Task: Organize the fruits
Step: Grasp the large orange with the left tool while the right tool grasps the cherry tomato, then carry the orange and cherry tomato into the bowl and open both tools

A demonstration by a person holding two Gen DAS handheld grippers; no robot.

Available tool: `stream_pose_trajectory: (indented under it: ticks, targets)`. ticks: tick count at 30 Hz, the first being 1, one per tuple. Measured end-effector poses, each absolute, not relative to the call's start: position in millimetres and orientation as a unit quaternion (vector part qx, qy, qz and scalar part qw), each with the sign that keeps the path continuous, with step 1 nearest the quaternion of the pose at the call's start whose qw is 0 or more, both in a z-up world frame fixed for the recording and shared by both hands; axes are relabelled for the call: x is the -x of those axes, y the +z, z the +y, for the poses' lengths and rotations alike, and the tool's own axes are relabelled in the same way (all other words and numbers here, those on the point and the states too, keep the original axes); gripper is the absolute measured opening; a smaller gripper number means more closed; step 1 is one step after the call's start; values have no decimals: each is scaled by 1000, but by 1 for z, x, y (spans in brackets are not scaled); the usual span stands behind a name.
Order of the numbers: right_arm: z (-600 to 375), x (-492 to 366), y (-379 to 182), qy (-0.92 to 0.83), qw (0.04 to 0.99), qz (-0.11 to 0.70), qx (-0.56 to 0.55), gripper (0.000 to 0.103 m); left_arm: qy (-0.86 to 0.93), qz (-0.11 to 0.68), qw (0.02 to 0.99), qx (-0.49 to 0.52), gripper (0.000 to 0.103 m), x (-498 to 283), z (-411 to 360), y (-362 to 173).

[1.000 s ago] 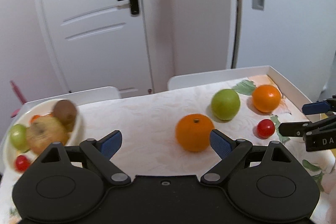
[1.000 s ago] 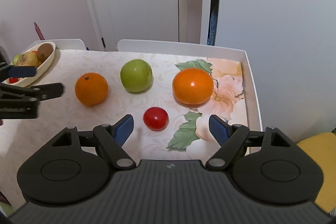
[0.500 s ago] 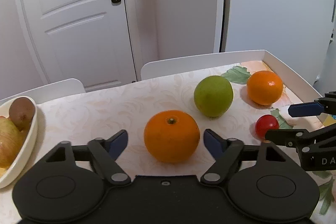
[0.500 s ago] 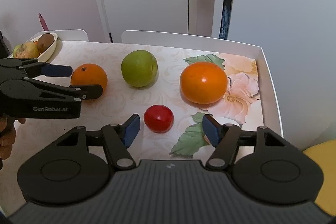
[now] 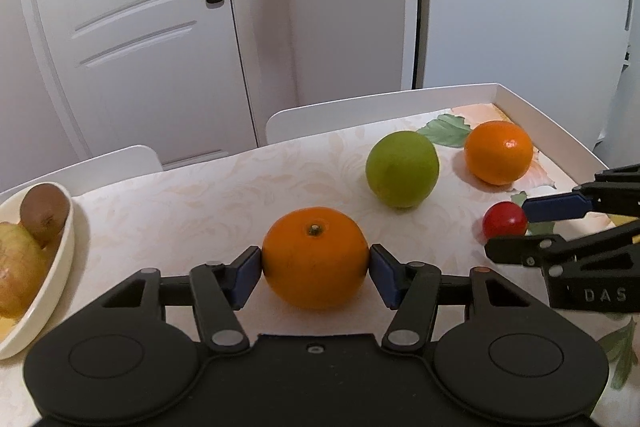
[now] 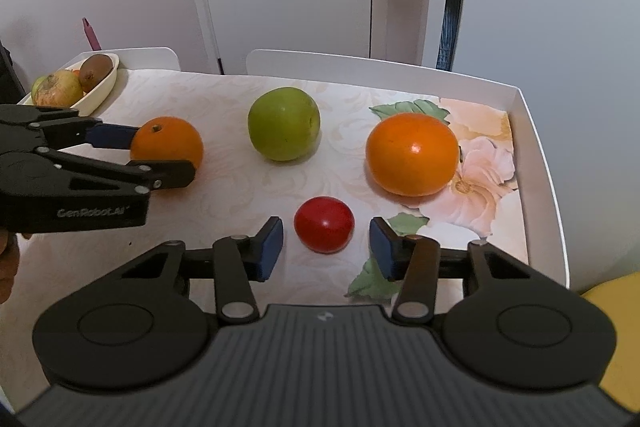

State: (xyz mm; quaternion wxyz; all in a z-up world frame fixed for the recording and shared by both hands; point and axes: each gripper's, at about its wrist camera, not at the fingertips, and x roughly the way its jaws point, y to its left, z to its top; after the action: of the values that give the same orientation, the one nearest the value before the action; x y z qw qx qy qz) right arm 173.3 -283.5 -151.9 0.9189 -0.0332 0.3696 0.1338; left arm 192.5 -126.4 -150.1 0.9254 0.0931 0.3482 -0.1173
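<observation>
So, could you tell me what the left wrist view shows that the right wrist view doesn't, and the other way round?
Only the left wrist view shows the left gripper from behind: its closing pads meet both sides of the stemmed orange.

Only the right wrist view shows gaps either side of the red tomato between the closing right gripper, a pink stick and something yellow.

Both show the green apple, second orange, fruit bowl and door.

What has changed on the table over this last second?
Both grippers came down and began closing. The left gripper now has its blue pads against the stemmed orange; the right gripper brackets the small red tomato, gaps remaining, jaws closing. The round green apple, the other orange and the cream fruit bowl stayed put.
</observation>
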Motion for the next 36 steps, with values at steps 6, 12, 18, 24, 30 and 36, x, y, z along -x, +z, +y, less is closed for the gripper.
stream_pose_trajectory:
  ticks: [6,12,18,24,30,36]
  targets:
    - [-280,-178,-153,130,919,370,37,51,-113,351,925,-93,63,-186,-120,-150]
    - [-276,-178,-148,132,920,366,41,49,-104,354,926,-85,62,-179,-114,-147]
    - [-267,-173,-133,145,922,357,47,48,-89,349,930,-74,62,-168,-106,-135]
    - [-251,-166,-111,165,923,345,49,48,-69,344,935,-58,62,-152,-94,-116]
    - [-226,-162,-81,191,922,333,43,48,-42,338,939,-44,62,-135,-79,-90]
    - [-189,-160,-55,218,920,320,54,48,-11,327,945,-20,62,-119,-48,-65]
